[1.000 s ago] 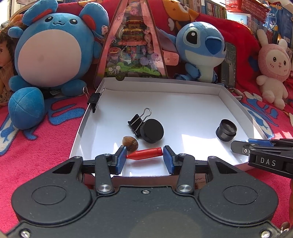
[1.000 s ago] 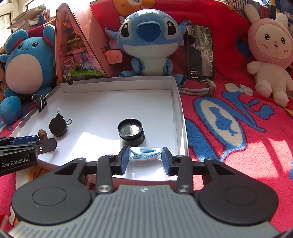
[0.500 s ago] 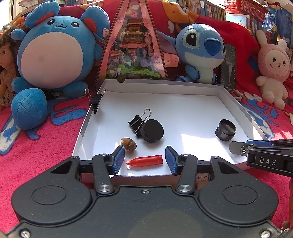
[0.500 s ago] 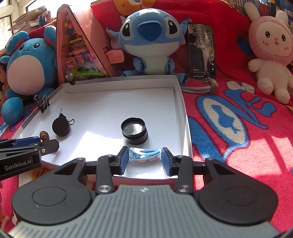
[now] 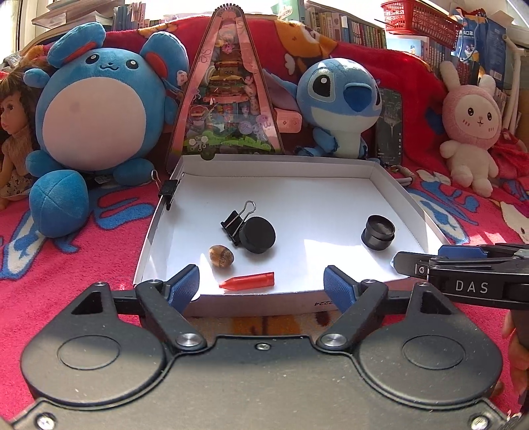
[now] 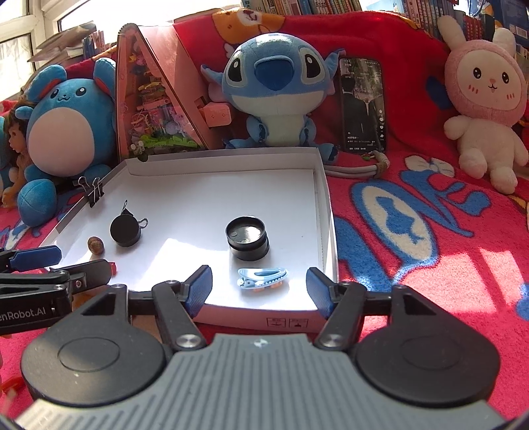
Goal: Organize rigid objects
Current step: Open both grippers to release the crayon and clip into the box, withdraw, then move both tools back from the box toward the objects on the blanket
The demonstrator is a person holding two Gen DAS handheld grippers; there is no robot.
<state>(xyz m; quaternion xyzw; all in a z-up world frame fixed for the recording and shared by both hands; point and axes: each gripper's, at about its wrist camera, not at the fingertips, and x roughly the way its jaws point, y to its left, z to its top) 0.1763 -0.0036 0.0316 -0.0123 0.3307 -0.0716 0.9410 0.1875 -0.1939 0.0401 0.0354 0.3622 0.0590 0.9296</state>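
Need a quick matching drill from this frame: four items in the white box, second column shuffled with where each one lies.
Items:
1 red crayon
2 blue hair clip
3 black lens
4 binder clip

Places:
A clipped on the box's left wall
B near front edge, by the acorn
C right front corner of the white box
D just behind the hair clip

Pairs: 1-B, 2-C, 3-D, 4-A

Red fleece blanket [image 6: 413,231] with blue-and-white cartoon print covers surface before me, rising as draped red backrest [image 5: 396,76] behind. Sun patches bright on blanket at my right. Bookshelf [image 5: 347,26] packed with book spines along back wall. Red plastic basket [image 5: 420,16] up high, right. Window [image 6: 29,20] at upper left, daylight streaming in; stacked papers [image 6: 66,46] near sill.
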